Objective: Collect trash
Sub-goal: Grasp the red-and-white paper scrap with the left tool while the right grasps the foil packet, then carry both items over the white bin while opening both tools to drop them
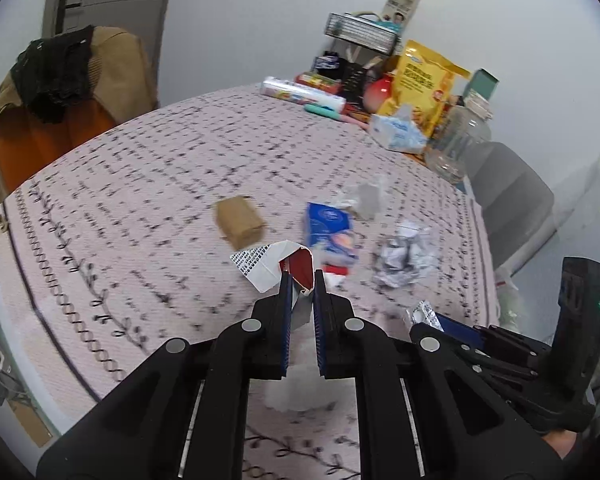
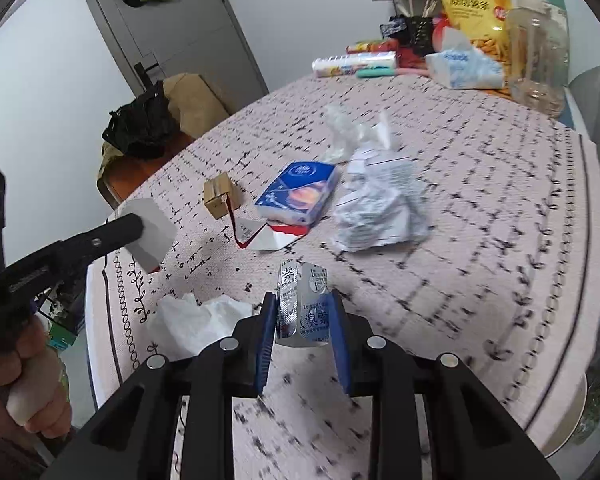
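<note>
While both tools are busy at the near edge of the surface (image 2: 500,208), the trash is being picked off piece by piece. The right tool (image 2: 302,320) has its blue pads around a silvery blister pack (image 2: 304,308) standing on the cloth; whether they press it yet I cannot tell. Just left of it lies one white tissue (image 2: 196,320), untouched. The left tool (image 1: 302,280) is clamped together on a torn red-and-white carton (image 1: 300,268), lifted clear of the cloth, presumably to carry it off to wherever the rubbish goes.

Further in, I count one red-and-white wrapper scrap (image 2: 266,236), one small brown box (image 2: 220,196), one blue tissue packet (image 2: 298,194), one crumpled printed paper (image 2: 380,212) and one clear plastic wrapper (image 2: 348,132) beyond it. Along the far wall stand kept goods, probably not trash: a yellow snack bag (image 2: 474,4) and a clear jar (image 2: 538,48).
</note>
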The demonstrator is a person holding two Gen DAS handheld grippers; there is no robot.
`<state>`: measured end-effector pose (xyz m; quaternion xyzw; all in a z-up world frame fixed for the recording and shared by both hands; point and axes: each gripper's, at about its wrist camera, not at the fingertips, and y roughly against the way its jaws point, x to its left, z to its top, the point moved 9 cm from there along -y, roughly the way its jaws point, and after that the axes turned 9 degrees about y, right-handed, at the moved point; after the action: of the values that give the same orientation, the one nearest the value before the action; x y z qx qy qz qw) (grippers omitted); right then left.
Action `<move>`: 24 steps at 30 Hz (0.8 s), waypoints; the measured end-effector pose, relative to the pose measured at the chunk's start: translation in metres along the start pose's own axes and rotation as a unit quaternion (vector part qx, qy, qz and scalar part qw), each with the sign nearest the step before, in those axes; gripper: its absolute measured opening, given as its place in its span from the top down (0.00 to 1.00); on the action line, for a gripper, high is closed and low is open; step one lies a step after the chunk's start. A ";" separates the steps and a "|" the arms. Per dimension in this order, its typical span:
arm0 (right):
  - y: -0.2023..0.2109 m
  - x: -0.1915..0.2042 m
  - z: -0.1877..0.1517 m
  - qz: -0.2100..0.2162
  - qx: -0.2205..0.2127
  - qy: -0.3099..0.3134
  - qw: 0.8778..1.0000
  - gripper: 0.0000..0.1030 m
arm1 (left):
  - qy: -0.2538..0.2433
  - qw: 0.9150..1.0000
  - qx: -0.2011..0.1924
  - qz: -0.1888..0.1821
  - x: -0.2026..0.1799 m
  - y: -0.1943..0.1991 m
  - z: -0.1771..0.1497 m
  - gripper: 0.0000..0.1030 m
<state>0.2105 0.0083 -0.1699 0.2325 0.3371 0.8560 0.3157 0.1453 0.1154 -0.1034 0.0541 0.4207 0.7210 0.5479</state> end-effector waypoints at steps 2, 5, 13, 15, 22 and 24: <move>0.012 -0.007 -0.002 -0.005 -0.007 -0.002 1.000 0.75 | -0.011 1.000 0.001 -0.011 -0.017 -0.001 -0.002 0.90; 0.034 -0.021 -0.004 -0.014 -0.024 -0.013 1.000 0.75 | -0.026 0.999 0.005 -0.028 -0.042 -0.004 -0.005 0.90; 0.080 -0.068 -0.013 -0.050 -0.055 -0.049 0.996 0.77 | -0.073 0.995 0.020 -0.070 -0.115 -0.016 -0.020 0.90; 0.091 -0.080 -0.017 -0.061 -0.062 -0.056 0.995 0.78 | -0.085 0.993 0.026 -0.081 -0.134 -0.021 -0.026 0.90; 0.126 -0.134 -0.040 -0.100 -0.078 -0.098 0.987 0.79 | -0.128 0.984 0.046 -0.115 -0.202 -0.036 -0.048 0.90; 0.137 -0.153 -0.049 -0.113 -0.081 -0.114 0.984 0.79 | -0.136 0.981 0.055 -0.124 -0.218 -0.041 -0.055 0.90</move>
<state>0.2343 -0.1977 -0.1316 0.2623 0.2527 0.8072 0.4645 0.2323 -0.0946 -0.0823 0.1294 0.3842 0.6093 0.6815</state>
